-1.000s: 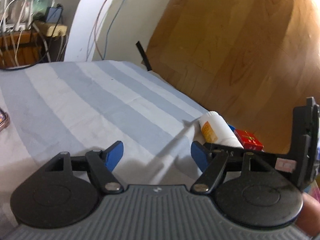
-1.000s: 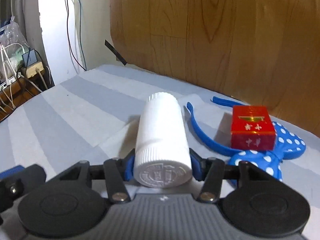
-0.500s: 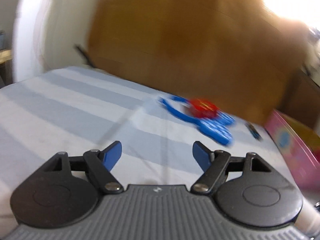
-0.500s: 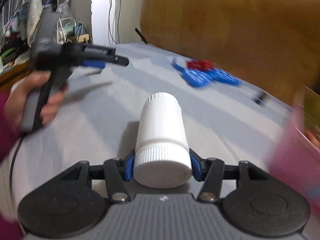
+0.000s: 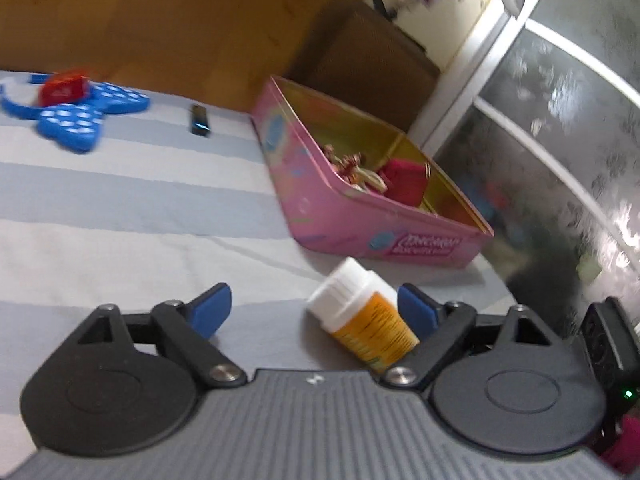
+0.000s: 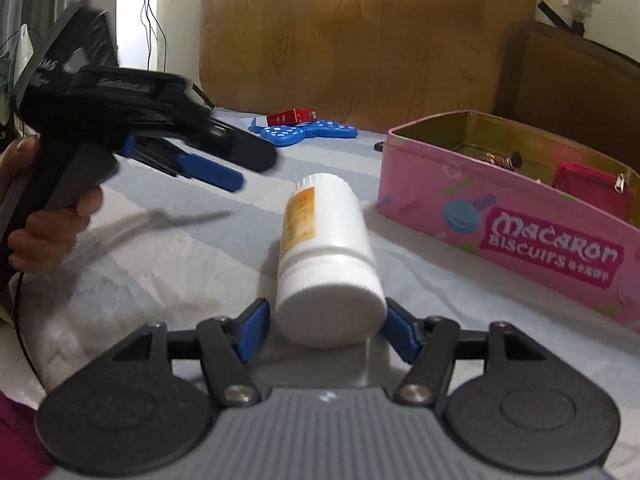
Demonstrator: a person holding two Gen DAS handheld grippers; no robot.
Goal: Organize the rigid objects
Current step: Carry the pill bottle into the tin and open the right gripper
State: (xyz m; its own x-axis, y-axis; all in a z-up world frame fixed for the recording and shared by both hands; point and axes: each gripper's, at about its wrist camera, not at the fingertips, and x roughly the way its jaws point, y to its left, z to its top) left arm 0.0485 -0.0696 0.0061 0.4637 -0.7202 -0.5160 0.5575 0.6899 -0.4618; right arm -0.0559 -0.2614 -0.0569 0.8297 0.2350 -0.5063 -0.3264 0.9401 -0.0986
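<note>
Fingers of right gripper [image 6: 326, 330]: just opened, flanking white bottle [image 6: 326, 252] lying on striped sheet [image 6: 160, 264], grip loosened. Left gripper [image 5: 316, 312]: jaws just widened, nothing clamped. Pink tin [image 6: 500, 208] right of bottle; blue bow headband [image 6: 308, 132] and red box [image 6: 290, 116] far.

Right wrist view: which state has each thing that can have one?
Pill bottle, capped, lying on its side on the sheet.
Macaron biscuit tin, open-topped, a few things inside.
Right tool, jaws just opened, loose around the pill bottle.
Left tool, open, empty, jaws just opened wider.
</note>
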